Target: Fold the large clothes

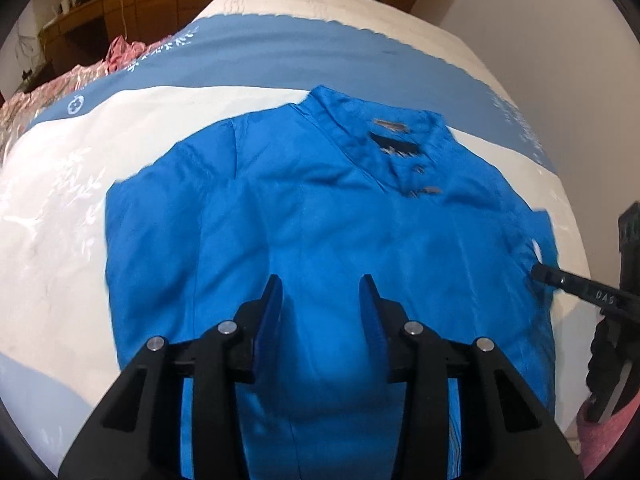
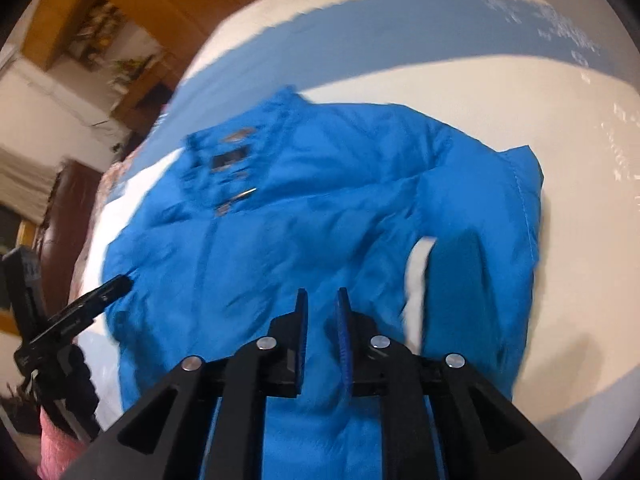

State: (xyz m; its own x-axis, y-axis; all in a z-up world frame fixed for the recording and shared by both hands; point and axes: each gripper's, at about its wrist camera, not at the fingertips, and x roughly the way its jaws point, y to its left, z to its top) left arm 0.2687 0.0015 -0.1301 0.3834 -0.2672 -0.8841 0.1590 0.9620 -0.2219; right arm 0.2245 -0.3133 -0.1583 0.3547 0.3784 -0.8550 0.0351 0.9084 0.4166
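Note:
A bright blue padded jacket (image 1: 320, 208) lies front-up on the bed, collar and dark labels at the far end. One sleeve is folded over the body (image 2: 480, 248). My left gripper (image 1: 322, 284) hovers over the jacket's near part. Its jaws stand apart, the inner pads show, and the fabric lies below them. My right gripper (image 2: 322, 296) has a narrow gap between its jaws. A ridge of blue fabric runs up into that gap, and the pads pinch it. The left wrist view shows one right finger (image 1: 538, 272) at the jacket's right edge.
The bed carries a white and blue patterned cover (image 1: 120, 128). Pink bedding (image 1: 120, 52) is bunched at the far left. Wooden furniture (image 1: 100, 4) stands behind the bed, and a pale wall (image 1: 540, 40) runs along its right. A pink sleeve (image 2: 52, 440) shows at the lower left.

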